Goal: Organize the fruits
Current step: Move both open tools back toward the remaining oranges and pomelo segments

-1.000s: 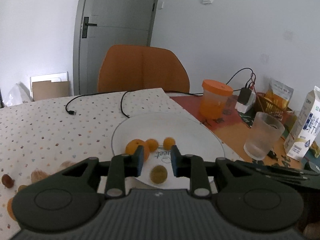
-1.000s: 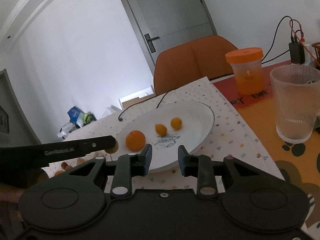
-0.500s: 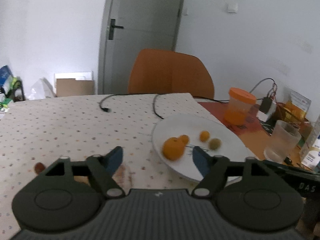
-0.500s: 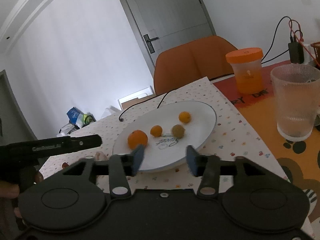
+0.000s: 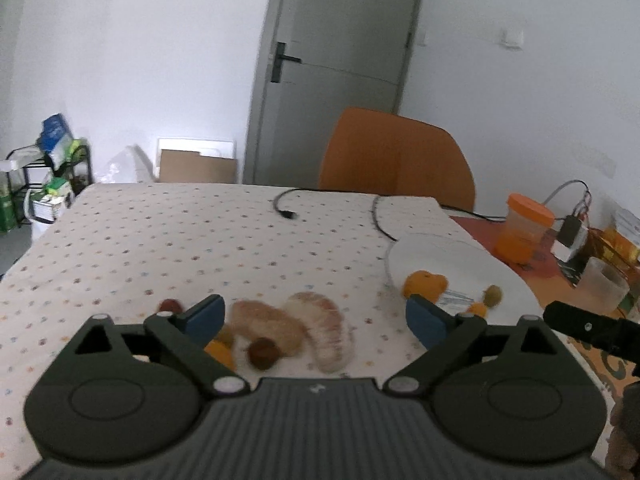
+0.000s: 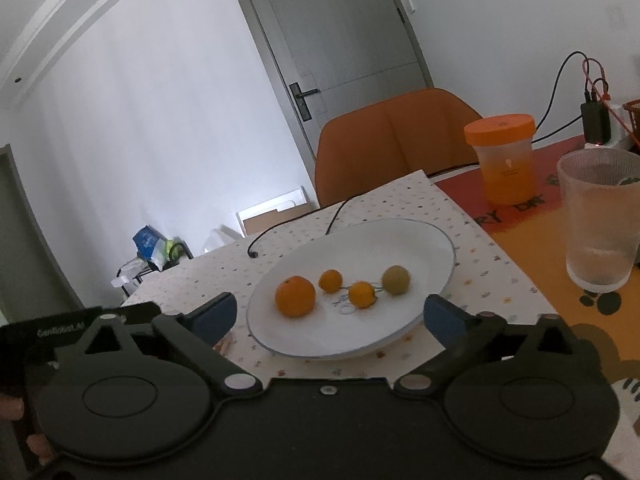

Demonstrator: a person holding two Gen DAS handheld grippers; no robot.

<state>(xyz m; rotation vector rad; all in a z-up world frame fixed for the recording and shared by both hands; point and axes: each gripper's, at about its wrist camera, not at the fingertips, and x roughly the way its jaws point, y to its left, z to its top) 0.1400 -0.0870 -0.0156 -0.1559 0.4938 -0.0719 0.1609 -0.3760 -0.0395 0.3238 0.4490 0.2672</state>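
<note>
While four fruits sit on the white plate (image 6: pixel 436 248), we count them from the right wrist view: a large orange (image 6: pixel 295 296), two small oranges (image 6: pixel 330 281) (image 6: pixel 362 294) and a greenish fruit (image 6: pixel 395 279), all apart from one another near the plate's middle. Our right tool (image 6: pixel 331 316) hangs before the plate's near rim with its jaws opening wide; nothing is pinched between them.

From the left wrist view, more fruit lies loose on the dotted desk (image 5: pixel 200 240) to the left of the plate: two pale peeled segments (image 5: pixel 320 328) side by side, a dark brown round fruit (image 5: pixel 263 353) just in front of them, another reddish one (image 5: pixel 171 305) further left. Our left tool (image 5: pixel 316 316) is also opening, jaws spread around this cluster without pressing on any of it.

Beyond the plate stand an orange-lidded cup (image 6: pixel 505 160) and a ribbed glass (image 6: pixel 598 220); a black cable (image 5: pixel 380 220) trails past the far rim.

An orange piece (image 5: pixel 219 352) is half hidden behind the left tool's finger, and this view is blurred, so we cannot name the segments exactly.
</note>
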